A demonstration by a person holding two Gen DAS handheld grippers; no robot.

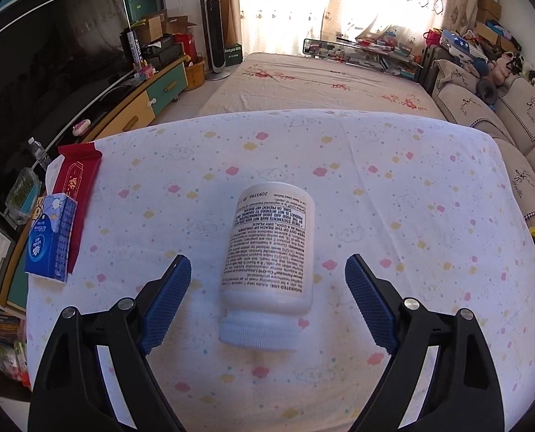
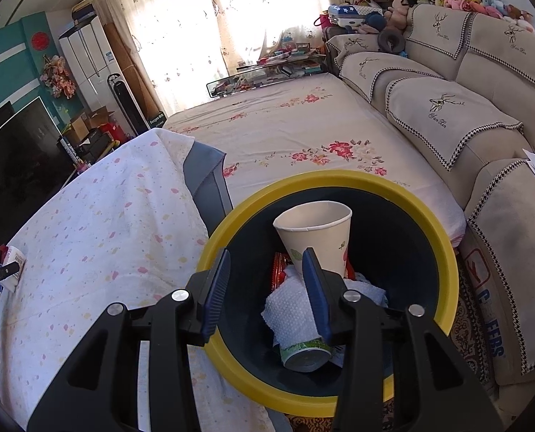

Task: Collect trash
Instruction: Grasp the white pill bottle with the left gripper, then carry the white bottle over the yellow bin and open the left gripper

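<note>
Bottle flat, cap toward camera, base away, between wide untouching left fingers.

bare cloth around bottle, tissue pack far left

Left gripper: black plastic linkage arms, round silver pivot screws, blue ribbed pads on the jaws. Right gripper: same black frame, silver screws, blue ribbed pads.
</note>
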